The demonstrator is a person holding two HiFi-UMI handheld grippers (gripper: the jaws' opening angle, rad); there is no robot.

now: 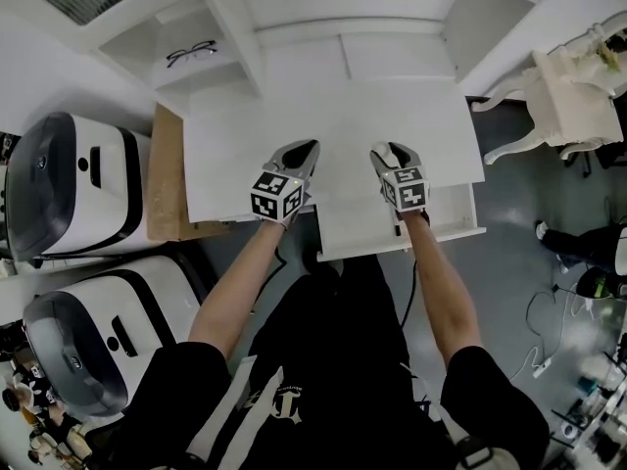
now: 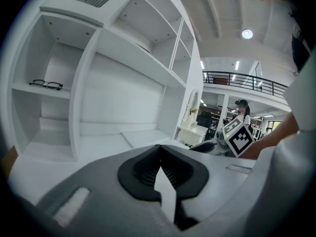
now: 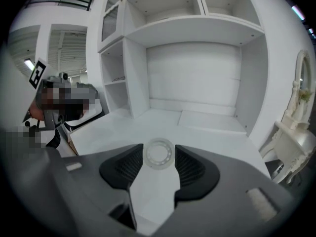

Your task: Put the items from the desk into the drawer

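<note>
Clear disc pinched in the right gripper (image 3: 158,162) over the desk (image 1: 392,106)
The disc (image 3: 159,153) is small, round and pale (a ring of tiny dots inside its rim). The drawer (image 1: 456,228) stands pulled out at the desk's front. The left gripper (image 2: 159,154) is pressed together, empty.

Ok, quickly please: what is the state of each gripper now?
Left gripper: closed, nothing between its jaws.
Right gripper: closed on a small round clear object, held at its jaw tips.
</note>
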